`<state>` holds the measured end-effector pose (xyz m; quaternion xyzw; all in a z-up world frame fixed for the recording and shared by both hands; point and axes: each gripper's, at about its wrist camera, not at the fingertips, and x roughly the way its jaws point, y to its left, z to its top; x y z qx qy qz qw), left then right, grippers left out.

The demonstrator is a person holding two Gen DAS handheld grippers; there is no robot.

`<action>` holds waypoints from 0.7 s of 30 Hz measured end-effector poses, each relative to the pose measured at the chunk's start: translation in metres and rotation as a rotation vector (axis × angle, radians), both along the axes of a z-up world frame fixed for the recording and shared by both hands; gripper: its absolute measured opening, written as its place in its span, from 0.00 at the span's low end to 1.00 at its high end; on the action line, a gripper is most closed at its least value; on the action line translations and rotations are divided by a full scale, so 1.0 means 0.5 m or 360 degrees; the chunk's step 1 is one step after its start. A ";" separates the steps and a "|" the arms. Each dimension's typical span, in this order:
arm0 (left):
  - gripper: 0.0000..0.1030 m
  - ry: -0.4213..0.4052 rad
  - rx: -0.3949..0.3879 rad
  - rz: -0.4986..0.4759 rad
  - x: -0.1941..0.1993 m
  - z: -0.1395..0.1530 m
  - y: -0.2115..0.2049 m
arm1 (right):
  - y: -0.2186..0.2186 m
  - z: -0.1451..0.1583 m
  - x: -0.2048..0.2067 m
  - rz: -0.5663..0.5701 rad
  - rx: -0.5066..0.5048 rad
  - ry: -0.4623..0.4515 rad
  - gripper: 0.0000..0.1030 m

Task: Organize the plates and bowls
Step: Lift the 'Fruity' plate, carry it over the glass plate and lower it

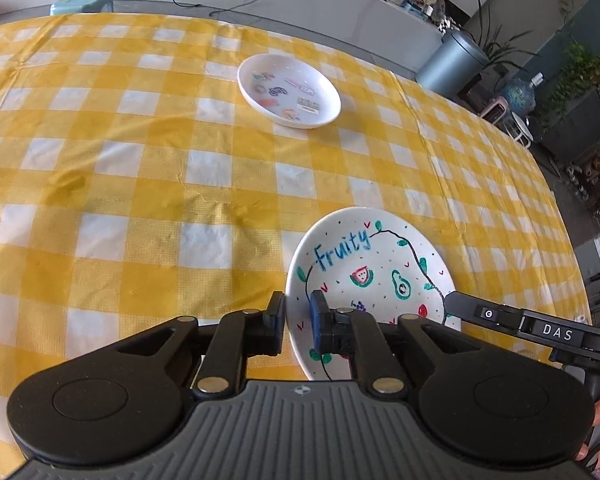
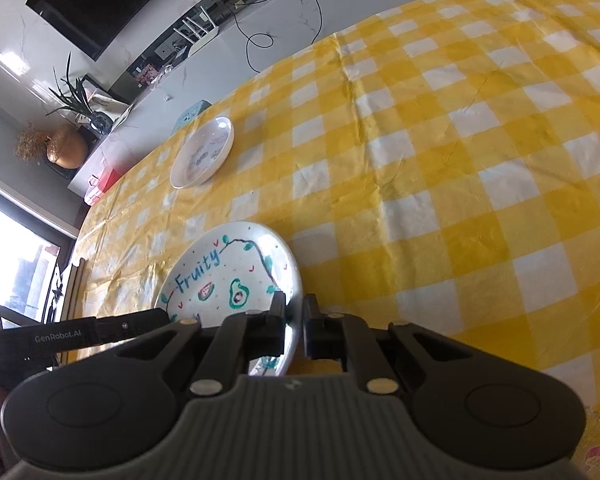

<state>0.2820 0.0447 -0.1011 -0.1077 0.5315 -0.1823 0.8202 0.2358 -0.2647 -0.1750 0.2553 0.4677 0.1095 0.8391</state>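
Note:
A white plate with "Fruity" and fruit drawings point(image 1: 374, 276) is held tilted just above the yellow checked tablecloth point(image 1: 140, 200). My left gripper point(image 1: 298, 318) is shut on its left rim. My right gripper point(image 2: 294, 320) is shut on its right rim, and the plate point(image 2: 228, 276) fills the lower left of that view. The right gripper's finger point(image 1: 500, 316) shows at the plate's far rim in the left wrist view. A white bowl with sticker pictures point(image 1: 288, 90) rests farther off on the table; it also shows in the right wrist view point(image 2: 202, 152).
The table edge curves past the bowl point(image 1: 400, 68). Beyond it stand a grey bin point(image 1: 452, 64), potted plants point(image 1: 580, 72) and a teal stool point(image 1: 84, 0). A cable point(image 2: 284, 20) lies on the floor. Something pale with a pink print point(image 2: 596, 456) sits at the bottom right.

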 end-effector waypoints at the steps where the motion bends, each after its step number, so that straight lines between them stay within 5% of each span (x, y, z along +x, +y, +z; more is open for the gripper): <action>1: 0.17 -0.0006 0.0015 -0.0024 0.001 0.001 -0.003 | 0.001 0.002 -0.002 0.0018 -0.0011 -0.0005 0.10; 13: 0.15 0.0016 0.0051 -0.0052 0.012 0.007 -0.010 | -0.005 -0.007 -0.026 -0.0040 0.0044 -0.0025 0.07; 21: 0.13 -0.0048 0.0079 -0.0098 -0.004 0.066 -0.055 | -0.048 0.019 -0.044 -0.0138 0.0126 -0.0036 0.06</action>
